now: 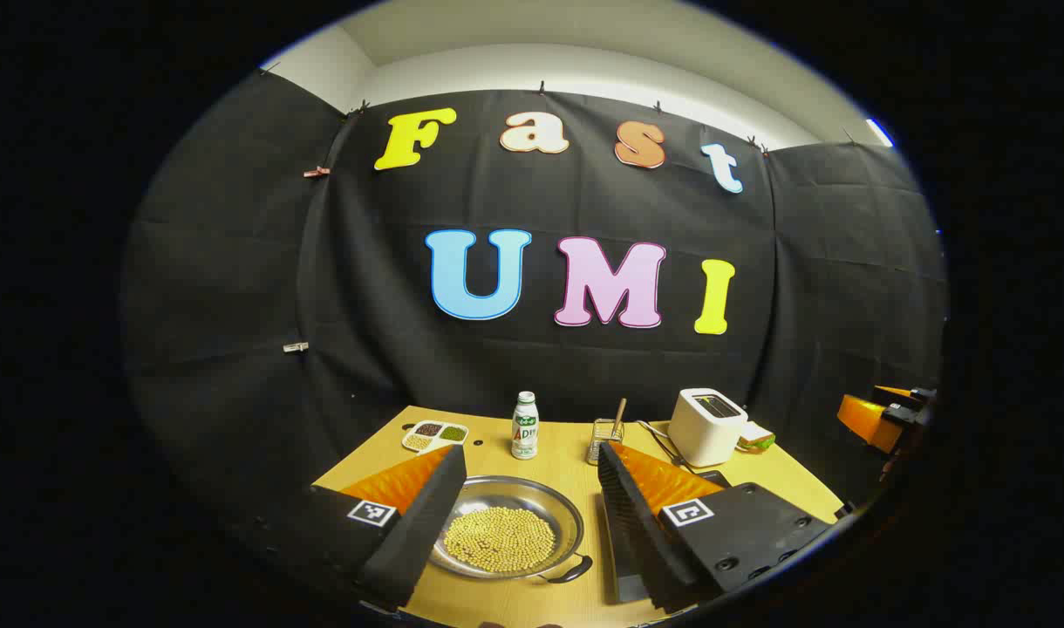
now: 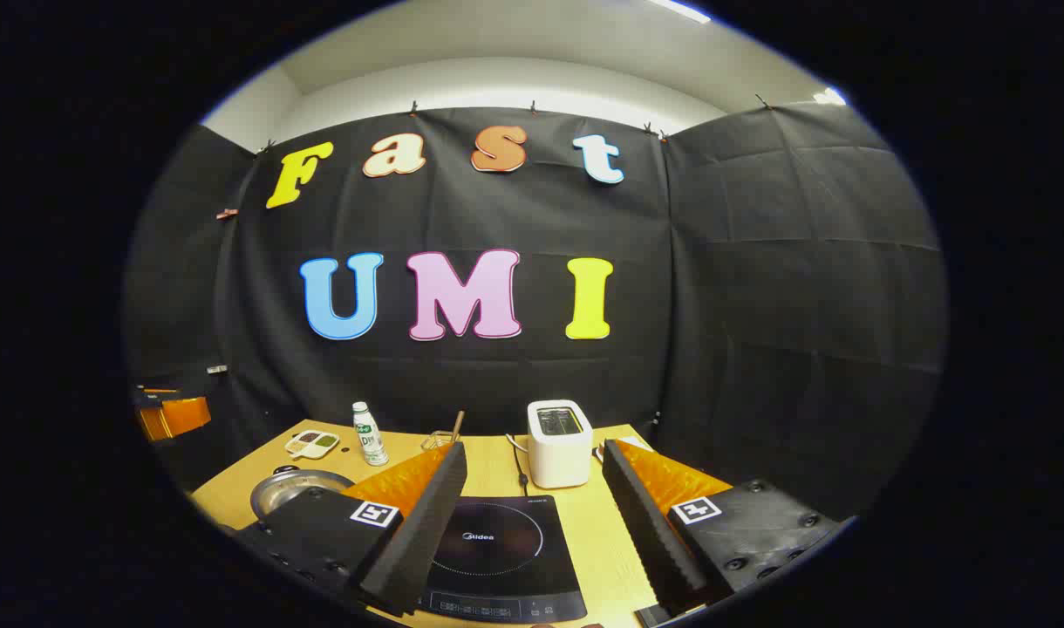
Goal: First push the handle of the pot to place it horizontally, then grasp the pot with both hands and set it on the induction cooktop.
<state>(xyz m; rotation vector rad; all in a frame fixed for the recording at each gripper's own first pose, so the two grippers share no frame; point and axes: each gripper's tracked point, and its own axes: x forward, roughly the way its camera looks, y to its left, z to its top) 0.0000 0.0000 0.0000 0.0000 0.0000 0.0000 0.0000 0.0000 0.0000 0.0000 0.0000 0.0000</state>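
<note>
Left gripper view, wooden table [image 1: 576,602], black-draped booth

on the table [image 1: 576,453] we see the pot [image 1: 508,526] at the near left with beans [image 1: 500,539] in it, and the induction cooktop [image 2: 501,554] to its right. behind them, from left to right, stand a divided dish [image 1: 434,434], a bottle [image 1: 524,426], a wire holder [image 1: 604,440] and a toaster [image 1: 706,426].

The right gripper [image 2: 532,532], fingers spread apart, hangs above the black cooktop [image 2: 497,558], with the white toaster [image 2: 559,443] just behind it and the pot [image 2: 295,490] left of it.
</note>
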